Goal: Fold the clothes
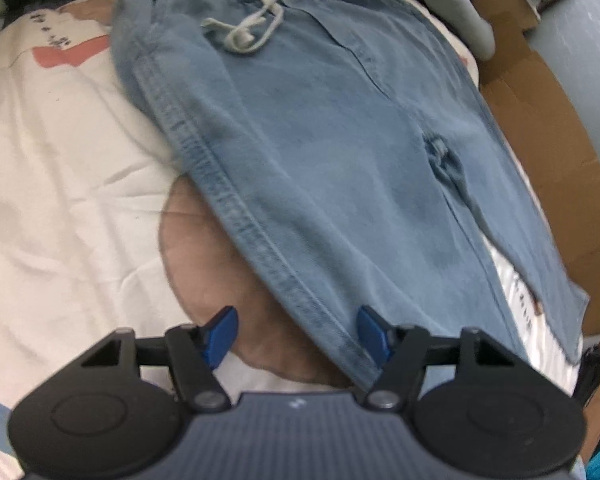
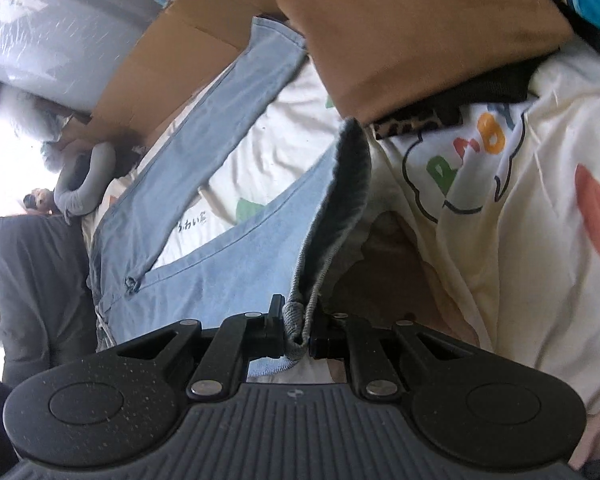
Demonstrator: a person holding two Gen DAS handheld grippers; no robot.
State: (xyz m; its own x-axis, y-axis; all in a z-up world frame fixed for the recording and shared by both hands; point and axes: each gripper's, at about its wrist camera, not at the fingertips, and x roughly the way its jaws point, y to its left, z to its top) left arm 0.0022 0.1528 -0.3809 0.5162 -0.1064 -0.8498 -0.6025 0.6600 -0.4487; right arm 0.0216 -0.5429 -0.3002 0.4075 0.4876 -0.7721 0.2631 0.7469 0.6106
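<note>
Light blue denim trousers [image 1: 324, 128] with a white drawstring [image 1: 252, 24] lie spread on a cream printed bedsheet [image 1: 60, 152], waistband at the far end. My left gripper [image 1: 296, 330] hovers open over the near hem of the left leg, its blue fingertips [image 1: 220, 332] on either side of the leg's edge without clamping it. In the right wrist view my right gripper [image 2: 300, 330] is shut on the hem of one trouser leg [image 2: 328, 216], which is lifted and bunched between the fingers. The other leg [image 2: 220, 100] lies flat, reaching away.
Flattened cardboard [image 1: 548, 128] lies along the right side of the bed. A brown cloth [image 2: 412, 28] and other clothes sit beyond the raised hem. A grey cushion-like object [image 2: 84, 180] and dark fabric [image 2: 36, 272] lie at the left.
</note>
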